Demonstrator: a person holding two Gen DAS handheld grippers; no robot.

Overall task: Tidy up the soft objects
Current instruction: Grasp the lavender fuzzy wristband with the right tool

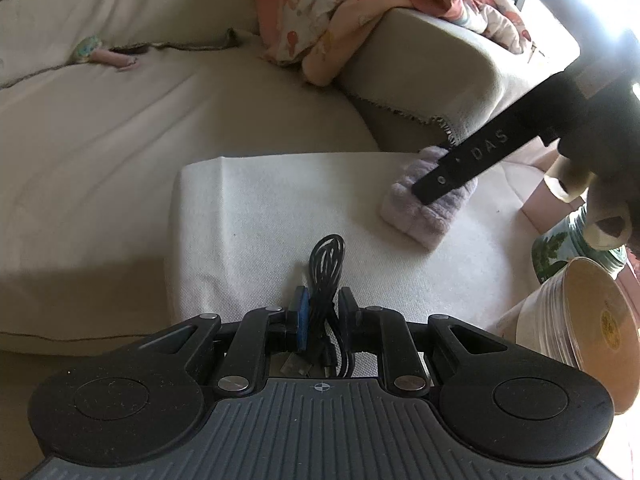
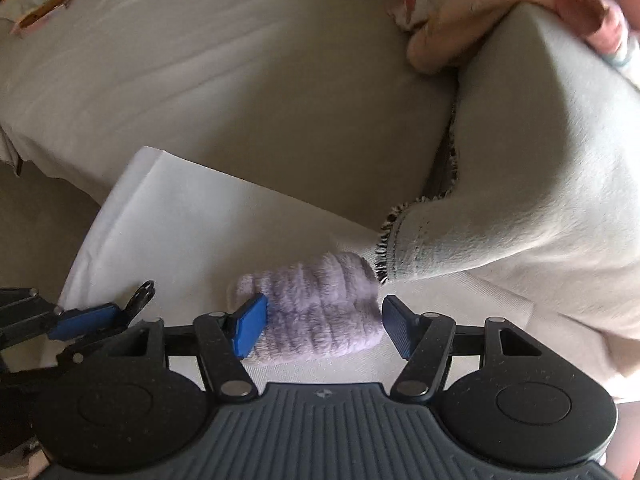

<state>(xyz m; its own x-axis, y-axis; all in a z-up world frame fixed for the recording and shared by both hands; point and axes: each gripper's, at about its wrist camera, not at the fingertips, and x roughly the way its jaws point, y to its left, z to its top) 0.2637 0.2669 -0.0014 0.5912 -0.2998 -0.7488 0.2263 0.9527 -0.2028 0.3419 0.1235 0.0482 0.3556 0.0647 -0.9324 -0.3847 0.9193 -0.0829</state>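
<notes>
Lilac fluffy folded cloth (image 2: 316, 304) lies on the white cushion (image 2: 188, 220), between your right hand-held gripper (image 2: 323, 326)'s spread pads, not yet pinched. Your left hand-held gripper (image 1: 322, 312) pinches a coiled black cable (image 1: 328, 276). Next, close gently.

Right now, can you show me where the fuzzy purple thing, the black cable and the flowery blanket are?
fuzzy purple cloth (image 2: 316, 308), right wrist view, middle ribs.
black cable (image 1: 326, 276), left wrist view, coiled loop.
flowery blanket (image 1: 320, 12), left wrist view, crumpled middle.

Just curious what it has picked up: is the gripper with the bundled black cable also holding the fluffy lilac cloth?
No, the left gripper is shut on the coiled black cable alone; the fluffy lilac cloth lies apart on the white sheet.
</notes>
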